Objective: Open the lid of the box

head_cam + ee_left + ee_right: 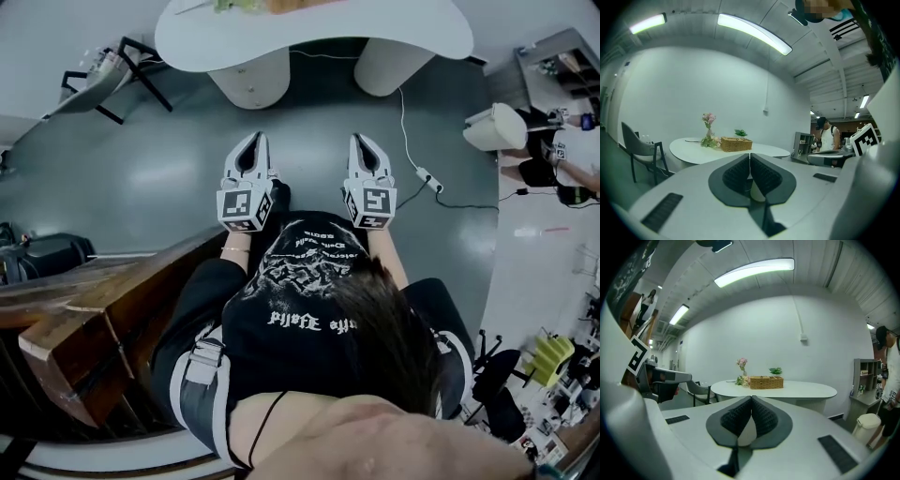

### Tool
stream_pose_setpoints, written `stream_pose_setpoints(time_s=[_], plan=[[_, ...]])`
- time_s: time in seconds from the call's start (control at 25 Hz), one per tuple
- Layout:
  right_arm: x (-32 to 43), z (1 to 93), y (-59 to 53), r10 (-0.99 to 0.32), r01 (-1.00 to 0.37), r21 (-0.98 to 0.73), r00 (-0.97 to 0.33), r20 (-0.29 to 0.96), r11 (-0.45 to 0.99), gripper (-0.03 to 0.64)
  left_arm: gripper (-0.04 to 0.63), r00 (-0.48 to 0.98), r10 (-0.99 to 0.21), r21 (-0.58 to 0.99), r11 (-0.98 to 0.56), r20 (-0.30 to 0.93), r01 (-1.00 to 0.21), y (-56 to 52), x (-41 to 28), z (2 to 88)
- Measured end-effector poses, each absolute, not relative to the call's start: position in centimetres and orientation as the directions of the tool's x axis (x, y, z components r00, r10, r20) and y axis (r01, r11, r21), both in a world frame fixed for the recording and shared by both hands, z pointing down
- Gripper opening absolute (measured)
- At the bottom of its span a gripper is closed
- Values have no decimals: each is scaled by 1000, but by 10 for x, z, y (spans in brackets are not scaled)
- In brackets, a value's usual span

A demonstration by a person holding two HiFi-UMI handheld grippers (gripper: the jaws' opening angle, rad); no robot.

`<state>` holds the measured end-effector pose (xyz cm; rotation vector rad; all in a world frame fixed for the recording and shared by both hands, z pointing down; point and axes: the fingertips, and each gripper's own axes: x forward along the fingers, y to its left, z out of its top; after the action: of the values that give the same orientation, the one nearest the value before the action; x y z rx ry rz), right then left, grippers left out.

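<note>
Box (766, 382) on white table (811, 391), contents hidden; left tool (750, 155), right tool (751, 398) closed.

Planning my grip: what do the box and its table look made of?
The box looks like woven wicker or rattan, tan and matte: its sides show a weave. The table, smooth and evenly white, suggests laminate or painted board; which is unclear.

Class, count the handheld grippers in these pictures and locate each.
2. The left gripper and the right gripper are side by side over the grey floor, jaws together, pointing towards the white table.
</note>
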<state>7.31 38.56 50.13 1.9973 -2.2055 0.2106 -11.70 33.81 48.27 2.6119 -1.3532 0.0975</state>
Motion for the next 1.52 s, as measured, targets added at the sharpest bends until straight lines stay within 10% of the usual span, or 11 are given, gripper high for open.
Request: stream_pose_setpoints(time_s=[1.52], plan=[[24,487,105,-977,-997,18,-67,204,73,26,25,638,-750,145,-622,171,-770,68,-163,482]])
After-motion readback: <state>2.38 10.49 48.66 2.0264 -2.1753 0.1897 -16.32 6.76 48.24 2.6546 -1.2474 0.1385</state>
